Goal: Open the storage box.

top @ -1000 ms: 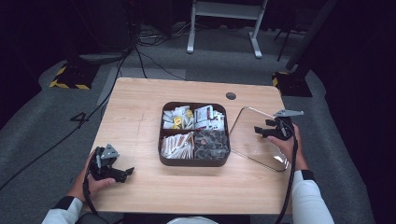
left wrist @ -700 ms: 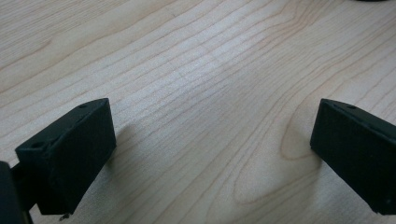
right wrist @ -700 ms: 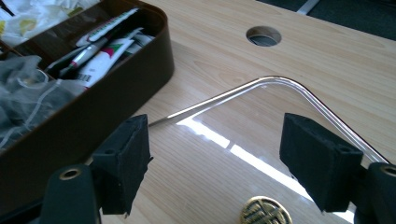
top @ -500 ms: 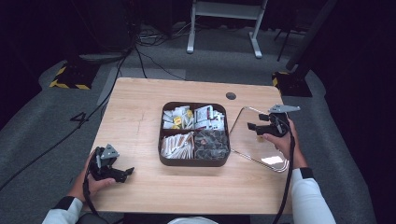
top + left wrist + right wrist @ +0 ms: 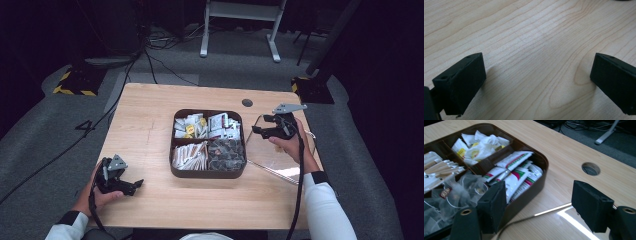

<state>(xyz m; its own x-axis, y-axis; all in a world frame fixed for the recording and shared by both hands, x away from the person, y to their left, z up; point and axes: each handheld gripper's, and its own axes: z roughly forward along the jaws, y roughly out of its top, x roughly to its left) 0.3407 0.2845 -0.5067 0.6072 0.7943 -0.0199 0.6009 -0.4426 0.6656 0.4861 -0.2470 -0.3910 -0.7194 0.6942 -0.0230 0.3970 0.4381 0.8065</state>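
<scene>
Tray [image 5: 207,174]: I am taking this dark brown, round-cornered box as my landmark; it is sitting near the middle of the wooden table [image 5: 150,120], its sides running square with the table's edges, four compartments inside.
Clear lid [image 5: 280,150]: it is lying flat on the table just right of the tray, one long edge running alongside the tray's right wall, its rim catching the light in my right gripper view [image 5: 564,213].
Right gripper [image 5: 263,131]: I am holding it above the lid, just beside the tray's right wall, pointing left toward the tray; its jaws are standing wide with nothing between them, having just narrowed a touch.
Left gripper [image 5: 135,184]: I am resting it on the table to the tray's left and nearer me, pointing right toward the tray; its jaws are spread wide over bare wood.
Sachets [image 5: 517,173]: white with green and red stripes, they are lying in the far right compartment, long axes running roughly along the tray's right wall; the print is too small to read.
Tea bags [image 5: 461,192]: see-through, in the near right compartment; one red tag's writing is unreadable.
Yellow-marked packets [image 5: 477,147]: far left compartment.
</scene>
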